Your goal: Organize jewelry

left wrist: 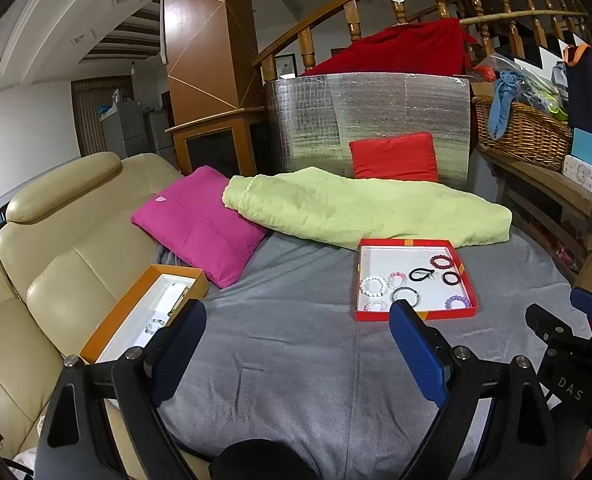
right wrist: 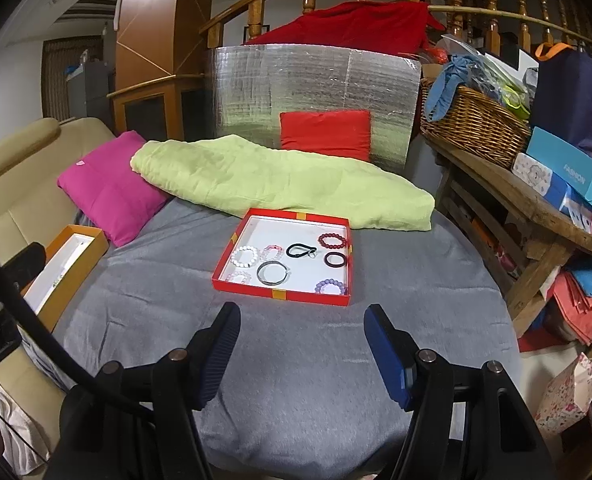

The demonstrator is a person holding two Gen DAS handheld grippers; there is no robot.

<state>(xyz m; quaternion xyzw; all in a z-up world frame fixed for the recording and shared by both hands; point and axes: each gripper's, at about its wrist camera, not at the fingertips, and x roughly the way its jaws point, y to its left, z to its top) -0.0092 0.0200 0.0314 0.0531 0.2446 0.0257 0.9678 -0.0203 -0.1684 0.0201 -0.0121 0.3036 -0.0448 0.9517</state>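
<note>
Nearest: right gripper (right wrist: 301, 312) hangs over bare grey bedcover (right wrist: 296, 360), jaws spread wide, nothing between them. Left gripper (left wrist: 297, 312) same condition: spread, empty, over the cover.

Next out, 12 o'clock from right gripper: red tray (right wrist: 282, 295), shallow, low wall all round. Contents lie flat on white floor, mostly apart from each other:
- silver bangle (right wrist: 272, 273), front centre. Judged rigid, smooth, prob. slippery; take across the band, not by the rim edge.
- white bead bracelet (right wrist: 244, 257), 10 o'clock of bangle; pink bead bracelet (right wrist: 272, 251) just beside it. A paler beaded one sits at the front wall, detail unclear.
- purple bead bracelet (right wrist: 329, 286), front right corner, close to wall.
- black hair tie (right wrist: 301, 250), centre. Soft, limp, will sag when lifted.
- dark ring band (right wrist: 335, 259) and dark red bead bracelet (right wrist: 333, 240), right side, near wall.
All judged light. Beaded items likely elastic-strung, will roll or flex; pinch one arc of the loop. Corner pieces leave little room for a finger against the wall.

At 9 o'clock: orange box (left wrist: 144, 312), long, narrow, open, white lining, some small pieces inside, unidentifiable. Sits at bed edge against beige sofa (left wrist: 56, 240).

Room: open cover between tray and box, no obstruction. Farther: pink cushion (right wrist: 108, 192), green quilt (right wrist: 276, 180) touching tray's rear edge. At 3 o'clock, wooden bench (right wrist: 535, 208), cluttered; keep clear.
</note>
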